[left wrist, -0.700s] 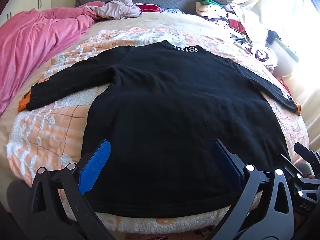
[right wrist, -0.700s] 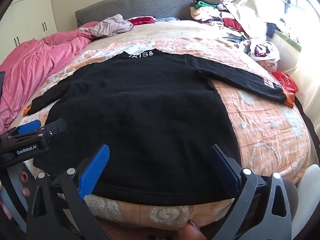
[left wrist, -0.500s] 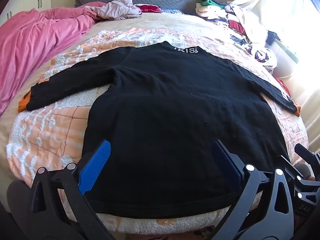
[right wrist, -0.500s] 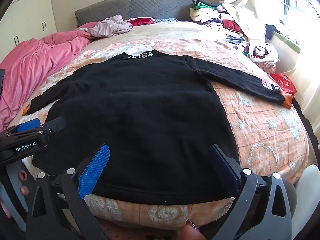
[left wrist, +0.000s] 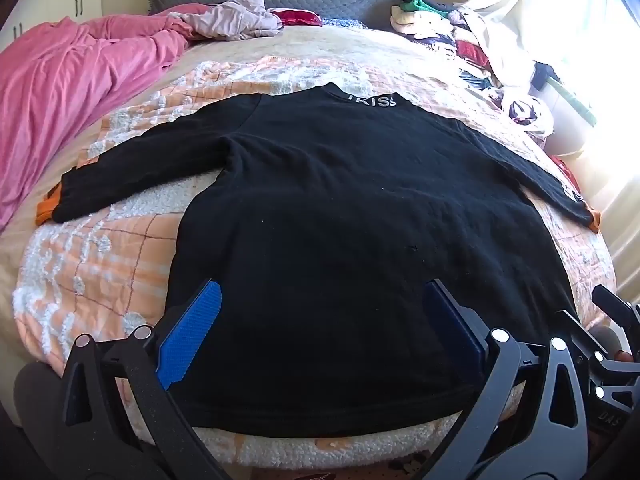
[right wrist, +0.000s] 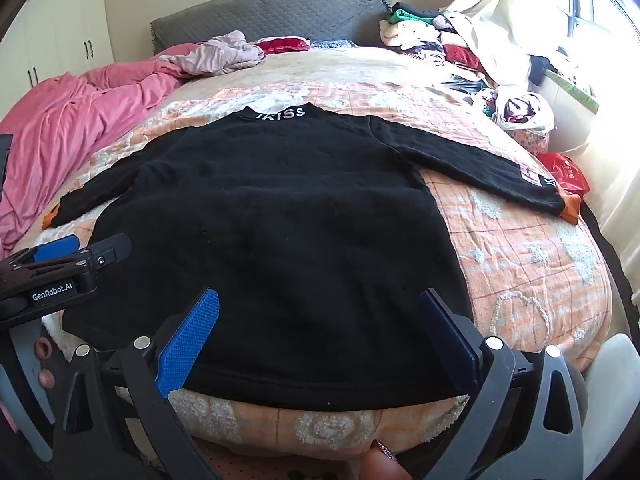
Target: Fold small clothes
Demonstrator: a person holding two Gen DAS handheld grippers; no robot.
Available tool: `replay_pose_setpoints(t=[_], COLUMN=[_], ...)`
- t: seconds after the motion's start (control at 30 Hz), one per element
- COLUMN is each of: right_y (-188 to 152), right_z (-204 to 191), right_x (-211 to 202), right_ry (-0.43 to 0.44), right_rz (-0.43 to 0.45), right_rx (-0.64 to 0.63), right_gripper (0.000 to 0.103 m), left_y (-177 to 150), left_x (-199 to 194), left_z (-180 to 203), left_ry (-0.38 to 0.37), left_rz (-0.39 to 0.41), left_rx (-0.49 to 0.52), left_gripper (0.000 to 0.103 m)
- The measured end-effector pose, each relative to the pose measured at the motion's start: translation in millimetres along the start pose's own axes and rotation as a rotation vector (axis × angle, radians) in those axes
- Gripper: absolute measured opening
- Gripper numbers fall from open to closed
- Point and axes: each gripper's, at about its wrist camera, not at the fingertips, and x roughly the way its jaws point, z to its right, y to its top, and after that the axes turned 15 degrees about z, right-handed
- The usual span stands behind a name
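A black sweater (left wrist: 340,232) lies flat on the bed (left wrist: 100,248), back up, collar at 12 o'clock with white lettering on it, hem at 6 o'clock along the near edge of the bed. Both sleeves are spread out: one runs toward 9 o'clock and ends in an orange cuff (left wrist: 46,210), the other runs toward 3 o'clock to a second orange cuff (right wrist: 570,206). The sweater rests on an orange-and-white checked quilt (right wrist: 520,248).

The left gripper (left wrist: 320,332) hovers over the hem, tilted downward, its jaws wide apart with nothing between them; its blue pads (left wrist: 190,336) frame the lower middle of the sweater. The right gripper (right wrist: 320,332) is likewise wide apart and empty, above the hem a little further toward 3 o'clock. In the right wrist view, the left gripper shows at 9 o'clock beside the sweater's lower corner, with fingers of the hand holding it just visible below.

A pink blanket (left wrist: 72,80) is bunched at 10 o'clock. A grey headboard (right wrist: 264,12) stands at 12 o'clock, with a crumpled pale garment (right wrist: 224,54) in front of it. A heap of clothes (right wrist: 460,48) sits at 1 o'clock, near a bright window.
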Motion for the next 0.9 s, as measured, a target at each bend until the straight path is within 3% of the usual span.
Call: replay_pose_setpoints(t=[0.9], right_y=[-1.3], right_z=[-1.0], right_x=[-2.1], right_ry=[-0.003], right_rz=[0.008], right_rx=[-0.013], right_gripper=[0.099], left_y=[0.2], left_x=[-2.5], left_z=[-2.3], left_ry=[0.003], left_rz=[0.000], left_rx=[-0.004], left_gripper=[0.095])
